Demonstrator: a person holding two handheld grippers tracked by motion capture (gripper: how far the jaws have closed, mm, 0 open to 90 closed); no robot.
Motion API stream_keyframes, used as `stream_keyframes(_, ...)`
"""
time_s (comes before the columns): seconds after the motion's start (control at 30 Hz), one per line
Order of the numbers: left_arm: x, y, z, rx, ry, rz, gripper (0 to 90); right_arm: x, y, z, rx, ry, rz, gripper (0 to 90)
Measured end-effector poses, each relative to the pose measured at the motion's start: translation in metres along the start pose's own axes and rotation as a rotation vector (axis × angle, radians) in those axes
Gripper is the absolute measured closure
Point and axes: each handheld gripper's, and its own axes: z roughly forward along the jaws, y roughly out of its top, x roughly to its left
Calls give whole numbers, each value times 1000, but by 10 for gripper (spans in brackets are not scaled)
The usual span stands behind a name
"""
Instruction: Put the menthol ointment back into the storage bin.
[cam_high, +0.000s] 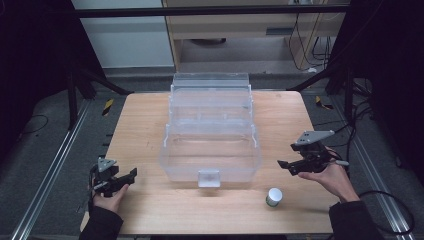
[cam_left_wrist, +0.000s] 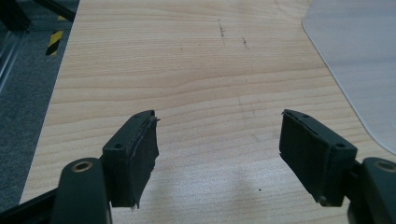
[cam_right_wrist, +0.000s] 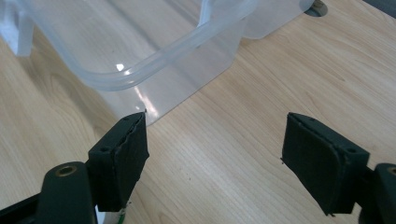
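A clear plastic storage box (cam_high: 210, 155) stands in the middle of the wooden table, its lid (cam_high: 211, 82) tipped open at the back and a latch (cam_high: 209, 178) on its front wall. A small white jar (cam_high: 273, 196) with a green label stands on the table near the box's front right corner. My left gripper (cam_high: 131, 175) rests low at the table's front left, open, over bare wood (cam_left_wrist: 218, 135). My right gripper (cam_high: 286, 167) is open and held just right of the box. Its jaws (cam_right_wrist: 215, 135) point at the box's rounded corner (cam_right_wrist: 154, 65), with nothing between them.
The table's left edge (cam_left_wrist: 56, 93) drops to grey floor with a yellow-black tape mark (cam_left_wrist: 55, 41). Black frame posts and cables stand beside the table on both sides. A corner of the box (cam_left_wrist: 355, 56) shows in the left gripper view at the upper right.
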Motion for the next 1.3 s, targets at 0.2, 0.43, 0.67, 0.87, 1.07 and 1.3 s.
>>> stream_keyframes(0.2, 0, 0, 0, 3, 1, 4, 275, 5, 2, 0, 48, 45, -64, 227)
stream_keyframes(0.43, 0, 0, 0, 6, 2, 6, 277, 12, 7, -2, 105, 91, -134, 233)
stream_keyframes(0.67, 0, -1, 1, 14, 2, 8, 278, 19, 12, -3, 164, 128, -195, 246)
stream_keyframes(0.87, 0, -1, 1, 16, 2, 10, 279, 26, 14, -1, 228, 160, -247, 251)
stream_keyframes(1.07, 0, -1, 0, 15, 2, 9, 281, 34, 15, 1, 287, 183, -300, 254)
stream_keyframes(1.3, 0, -1, 0, 15, 4, 10, 282, 40, 13, 4, 331, 202, -337, 255)
